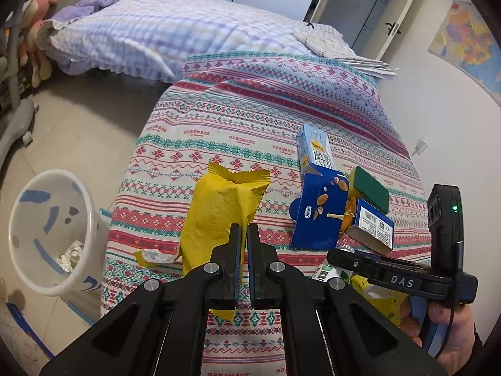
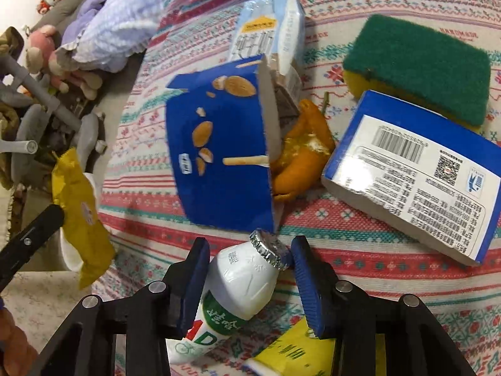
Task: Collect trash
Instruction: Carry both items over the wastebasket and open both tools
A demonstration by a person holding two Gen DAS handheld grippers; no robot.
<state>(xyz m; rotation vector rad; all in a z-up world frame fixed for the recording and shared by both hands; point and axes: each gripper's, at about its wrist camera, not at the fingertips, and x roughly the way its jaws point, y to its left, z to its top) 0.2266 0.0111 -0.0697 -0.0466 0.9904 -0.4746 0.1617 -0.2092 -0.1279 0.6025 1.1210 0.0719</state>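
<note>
My left gripper is shut on a crumpled yellow snack wrapper, held up over the table's left edge; the right wrist view shows the wrapper hanging at far left. My right gripper stands open around a white drink bottle with a foil cap, lying on the patterned tablecloth. The bottle's neck sits between the blue pads, its body against the left pad. A white bin with crumpled paper inside stands on the floor, left of the table.
Just past the bottle lie a torn blue biscuit box, orange peel, a milk carton, a blue-and-white box and a green-yellow sponge. A yellow packet lies under my right gripper. A bed is behind.
</note>
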